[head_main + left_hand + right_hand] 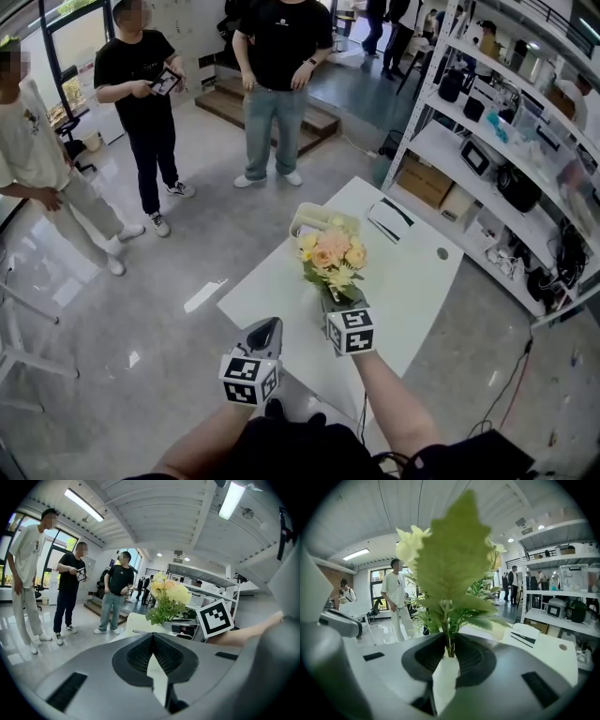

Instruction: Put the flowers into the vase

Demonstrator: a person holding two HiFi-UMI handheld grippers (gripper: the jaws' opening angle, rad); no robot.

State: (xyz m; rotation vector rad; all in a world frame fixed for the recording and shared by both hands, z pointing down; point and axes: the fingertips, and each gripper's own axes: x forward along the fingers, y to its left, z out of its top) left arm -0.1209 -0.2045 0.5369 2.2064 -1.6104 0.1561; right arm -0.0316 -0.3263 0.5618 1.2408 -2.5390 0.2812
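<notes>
Right hand-held gripper (339, 298): I've got it clamped on the flowers' (333, 253) stems, above the surface (412, 281).
Left hand-held gripper (265, 330): closed, empty, at 8 o'clock of the right.
Flowers' axis: roughly upright, blooms topmost.
Vase (306, 219): I'd say that cream vessel, 11 o'clock beyond the blooms; right arm nearer.

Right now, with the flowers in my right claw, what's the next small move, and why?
Probably ease the flowers forward over the vase, keeping the right claw closed. The stem sits between its jaws, and the vase seems to stand just beyond the flowers, so they aren't in yet.
</notes>
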